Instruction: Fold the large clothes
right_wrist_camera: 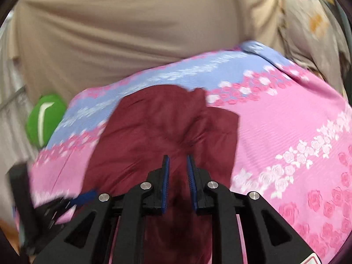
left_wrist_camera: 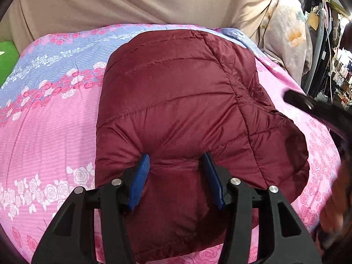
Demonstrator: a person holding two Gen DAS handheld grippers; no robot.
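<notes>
My left gripper (left_wrist_camera: 176,171) is clamped on a bunched fold at the near end of the jacket (left_wrist_camera: 176,92), which lies folded on the sheet (left_wrist_camera: 48,114), running toward twelve o'clock. My right gripper (right_wrist_camera: 177,173) hangs over the jacket (right_wrist_camera: 162,123), its jaws a narrow gap apart, gripping nothing.

A pink and blue rose-print bedsheet (left_wrist_camera: 55,114) covers the bed, its blue band at the far side. Behind it hangs a beige curtain (left_wrist_camera: 132,0), with a pale flowered cloth (left_wrist_camera: 283,39) to the right. A green cushion (right_wrist_camera: 45,121) sits at the far left edge.
</notes>
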